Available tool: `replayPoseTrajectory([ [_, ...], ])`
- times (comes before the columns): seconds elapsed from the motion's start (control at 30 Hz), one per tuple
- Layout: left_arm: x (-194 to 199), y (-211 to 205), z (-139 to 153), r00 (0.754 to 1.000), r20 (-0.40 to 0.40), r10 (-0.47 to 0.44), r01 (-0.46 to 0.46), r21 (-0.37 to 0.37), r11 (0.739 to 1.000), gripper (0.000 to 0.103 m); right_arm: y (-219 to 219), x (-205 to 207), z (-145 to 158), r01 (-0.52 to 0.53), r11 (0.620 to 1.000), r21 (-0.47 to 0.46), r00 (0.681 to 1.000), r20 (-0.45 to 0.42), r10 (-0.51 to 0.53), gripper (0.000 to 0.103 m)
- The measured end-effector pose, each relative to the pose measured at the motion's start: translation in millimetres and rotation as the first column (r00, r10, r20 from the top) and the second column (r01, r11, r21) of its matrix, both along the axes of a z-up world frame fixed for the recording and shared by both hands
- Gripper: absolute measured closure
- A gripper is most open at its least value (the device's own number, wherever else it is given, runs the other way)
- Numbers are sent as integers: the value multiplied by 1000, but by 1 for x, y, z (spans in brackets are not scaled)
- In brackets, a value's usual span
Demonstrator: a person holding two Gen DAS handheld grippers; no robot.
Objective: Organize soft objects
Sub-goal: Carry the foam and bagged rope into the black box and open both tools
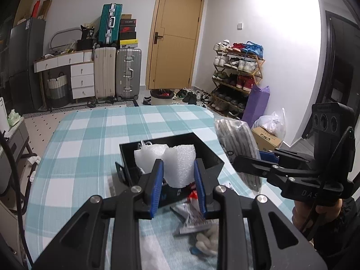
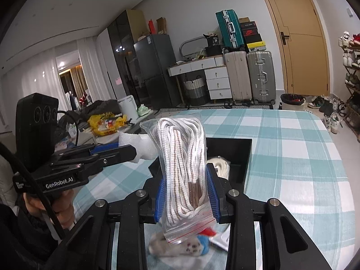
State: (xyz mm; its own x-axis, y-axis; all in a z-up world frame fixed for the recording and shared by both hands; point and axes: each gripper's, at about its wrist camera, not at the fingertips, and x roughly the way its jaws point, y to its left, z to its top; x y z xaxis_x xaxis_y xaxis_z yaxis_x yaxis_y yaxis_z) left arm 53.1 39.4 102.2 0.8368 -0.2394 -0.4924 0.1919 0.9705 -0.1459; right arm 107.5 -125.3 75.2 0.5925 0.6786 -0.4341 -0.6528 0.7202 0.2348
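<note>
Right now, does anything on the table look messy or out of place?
Yes. A small plush toy and a flat packet lie loose on the checked tablecloth, outside the black box. The foam piece in the left gripper and the bag of cord in the right gripper aren't in the box either.

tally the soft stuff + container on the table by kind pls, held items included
White foam piece, in left gripper: 1
Bagged rope bundle, in right gripper: 1
Loose white cord coil, in the box: 1
Small plush toy, on the tablecloth: 1
Flat packets: count unclear
Black box: 1
Total: 5, plus packets
</note>
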Motion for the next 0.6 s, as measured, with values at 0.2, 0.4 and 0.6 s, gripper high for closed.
replayPoseTrajectory([
  [0.2,19,0,1,1000,17,-5,5,6,1000,78,9,20,3,0,1000,5,1000,2,0,70],
  [0.4,38,5,-6,1000,12,15,-15,18,1000,78,22,45,0,-8,1000,-7,1000,-7,8,70],
  [0.6,54,9,-18,999,-2,32,-32,33,999,78,35,68,-9,-14,999,-33,1000,-18,14,70],
])
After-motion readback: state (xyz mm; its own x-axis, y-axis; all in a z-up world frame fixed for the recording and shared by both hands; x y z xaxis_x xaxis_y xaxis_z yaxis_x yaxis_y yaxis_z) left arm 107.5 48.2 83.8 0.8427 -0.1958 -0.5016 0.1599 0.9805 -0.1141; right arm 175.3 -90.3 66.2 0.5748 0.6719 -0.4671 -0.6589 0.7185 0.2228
